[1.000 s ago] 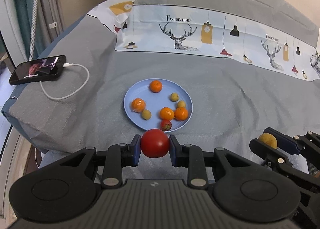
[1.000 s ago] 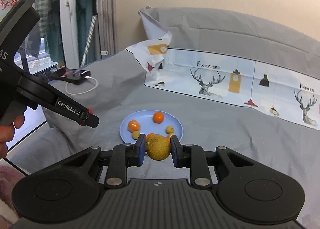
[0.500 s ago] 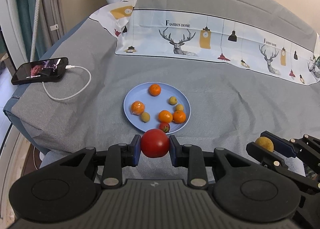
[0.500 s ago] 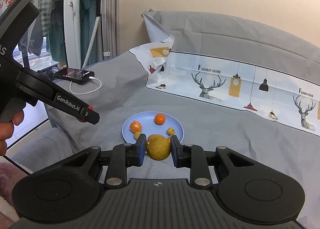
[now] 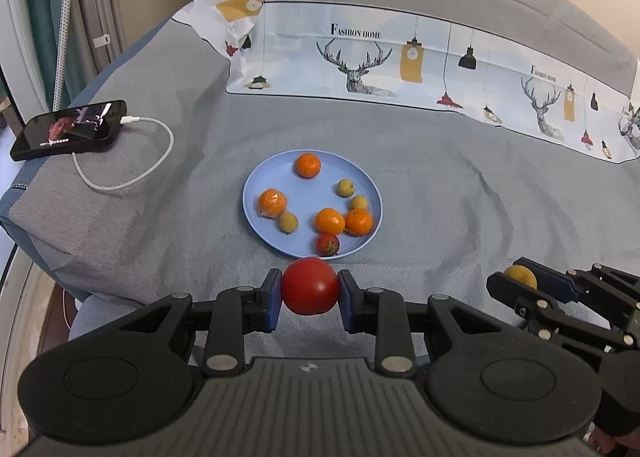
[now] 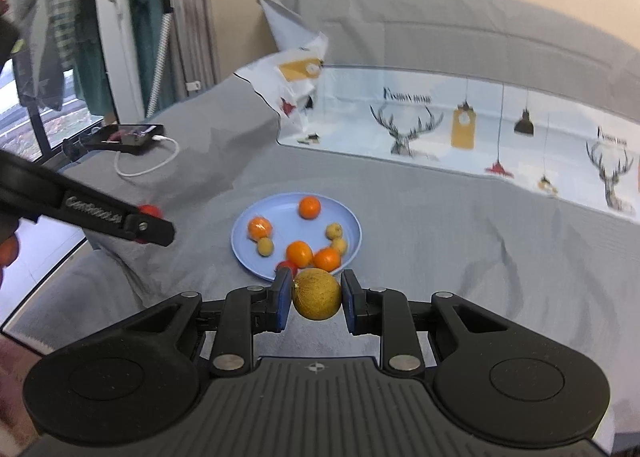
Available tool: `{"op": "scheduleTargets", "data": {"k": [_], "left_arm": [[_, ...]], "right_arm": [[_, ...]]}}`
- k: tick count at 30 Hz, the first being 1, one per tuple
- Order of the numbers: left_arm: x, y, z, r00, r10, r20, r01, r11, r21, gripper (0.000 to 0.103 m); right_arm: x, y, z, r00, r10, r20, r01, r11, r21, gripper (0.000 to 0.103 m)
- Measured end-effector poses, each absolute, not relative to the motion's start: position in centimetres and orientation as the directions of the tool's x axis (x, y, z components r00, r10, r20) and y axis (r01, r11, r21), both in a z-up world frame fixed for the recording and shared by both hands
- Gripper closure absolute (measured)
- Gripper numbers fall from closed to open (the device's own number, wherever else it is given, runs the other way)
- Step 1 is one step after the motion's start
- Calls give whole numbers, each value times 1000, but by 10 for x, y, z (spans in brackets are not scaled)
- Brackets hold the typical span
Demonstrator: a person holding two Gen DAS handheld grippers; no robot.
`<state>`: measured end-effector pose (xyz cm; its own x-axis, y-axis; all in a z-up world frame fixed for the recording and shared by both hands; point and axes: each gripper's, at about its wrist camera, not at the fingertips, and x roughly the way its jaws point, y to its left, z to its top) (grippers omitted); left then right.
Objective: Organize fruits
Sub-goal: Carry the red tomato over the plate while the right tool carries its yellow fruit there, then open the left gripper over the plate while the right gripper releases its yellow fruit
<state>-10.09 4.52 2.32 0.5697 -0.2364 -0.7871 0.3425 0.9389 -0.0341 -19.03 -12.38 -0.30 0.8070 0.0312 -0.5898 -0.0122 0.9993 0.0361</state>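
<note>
Fruit sits clamped in both of your grippers. Your left gripper (image 5: 310,292) has its blue pads pressed on either side of a red tomato (image 5: 310,291), held just short of the near rim of the light blue plate (image 5: 264,177), which lies on the grey bedspread (image 5: 440,193). Your right gripper (image 6: 316,294) is closed on a round yellow-brown fruit (image 6: 317,294), and in its own view that fruit overlaps the plate's near edge; from the left wrist view you see it off to the right, level with the tomato and well apart from it. On the plate you have four oranges: one at the far side (image 5: 308,165), one at the left that looks wrapped in clear film (image 5: 272,203), and two touching each other near the right rim (image 5: 330,220). Three small yellow-green fruits lie among them, one just beside the wrapped orange (image 5: 288,222) and two close to the right rim (image 5: 345,188). A small red strawberry-like fruit (image 5: 327,244) rests at the near rim. Far left on the bedspread, a phone (image 5: 70,129) with its screen lit lies plugged into a white cable (image 5: 136,177). Along the far side stretches a printed cloth (image 5: 400,61) with deer and lamps.
</note>
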Motion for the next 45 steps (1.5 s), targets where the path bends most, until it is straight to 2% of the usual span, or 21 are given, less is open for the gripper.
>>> {"op": "scheduleTargets", "data": {"k": [21,45], "left_arm": [[-20,22,2,528,-184,-829,305,952,-17,71],[97,-14,-64,426,-137,-894,318,948,6,71]], "right_arm": [[-104,-138,-28,734,90,-673,-1,991,131,76],[13,-160,-75,667,98,-739,46,984,172,76]]}}
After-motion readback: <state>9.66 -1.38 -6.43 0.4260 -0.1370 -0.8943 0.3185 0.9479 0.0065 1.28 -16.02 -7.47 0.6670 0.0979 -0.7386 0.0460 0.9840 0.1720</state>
